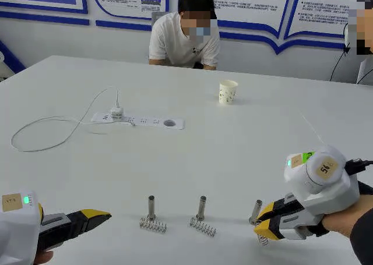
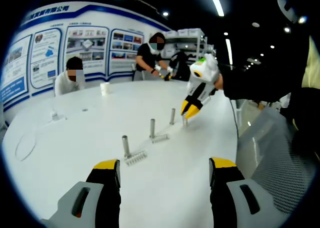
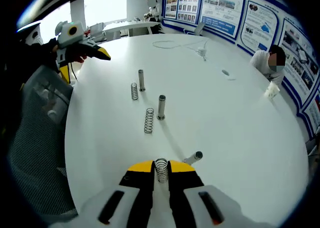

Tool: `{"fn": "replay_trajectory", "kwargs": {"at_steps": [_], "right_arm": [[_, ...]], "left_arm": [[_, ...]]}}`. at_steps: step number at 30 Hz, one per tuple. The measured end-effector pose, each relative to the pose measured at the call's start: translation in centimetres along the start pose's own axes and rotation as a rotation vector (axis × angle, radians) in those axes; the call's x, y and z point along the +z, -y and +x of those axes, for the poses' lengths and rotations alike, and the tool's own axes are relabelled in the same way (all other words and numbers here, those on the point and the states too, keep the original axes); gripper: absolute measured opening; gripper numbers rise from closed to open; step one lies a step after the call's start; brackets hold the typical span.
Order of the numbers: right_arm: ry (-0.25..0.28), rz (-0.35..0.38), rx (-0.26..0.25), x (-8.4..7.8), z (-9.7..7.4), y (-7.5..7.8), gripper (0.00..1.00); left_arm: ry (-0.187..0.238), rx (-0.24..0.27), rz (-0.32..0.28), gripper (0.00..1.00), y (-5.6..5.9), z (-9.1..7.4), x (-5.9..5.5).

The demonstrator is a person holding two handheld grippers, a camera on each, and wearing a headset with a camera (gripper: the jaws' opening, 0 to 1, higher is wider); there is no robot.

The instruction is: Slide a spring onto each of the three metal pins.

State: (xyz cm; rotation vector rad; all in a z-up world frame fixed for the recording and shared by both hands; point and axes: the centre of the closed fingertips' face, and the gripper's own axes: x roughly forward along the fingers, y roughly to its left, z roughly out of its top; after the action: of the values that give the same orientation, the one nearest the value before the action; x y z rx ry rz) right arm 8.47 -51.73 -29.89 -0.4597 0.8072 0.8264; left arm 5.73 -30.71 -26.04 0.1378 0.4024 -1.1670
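Three metal pins stand in a row on the white table: left pin [image 1: 151, 207], middle pin [image 1: 202, 207], right pin [image 1: 256, 211], which leans. One spring [image 1: 152, 225] lies in front of the left pin, another spring [image 1: 202, 227] in front of the middle one. My right gripper [image 1: 265, 230] is shut on a third spring [image 3: 161, 169], just beside the leaning pin [image 3: 192, 158]. My left gripper [image 2: 165, 170] is open and holds nothing, low over the table short of the left pin [image 2: 126, 146]; it also sits at bottom left [image 1: 96, 217].
A white power strip [image 1: 145, 121] with a looping cable [image 1: 41, 131] lies mid-table, a paper cup [image 1: 228, 92] behind it. A person [image 1: 185, 35] sits at the far edge. The table front edge is close below the pins.
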Motion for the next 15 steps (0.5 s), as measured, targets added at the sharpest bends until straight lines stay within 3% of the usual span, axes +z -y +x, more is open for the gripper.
{"fn": "replay_trajectory", "kwargs": {"at_steps": [15], "right_arm": [[0.117,0.078,-0.04,1.0,-1.8,-0.2,0.12]], "left_arm": [[0.011,0.0,0.0,0.74,0.1,-0.1,0.2]]}}
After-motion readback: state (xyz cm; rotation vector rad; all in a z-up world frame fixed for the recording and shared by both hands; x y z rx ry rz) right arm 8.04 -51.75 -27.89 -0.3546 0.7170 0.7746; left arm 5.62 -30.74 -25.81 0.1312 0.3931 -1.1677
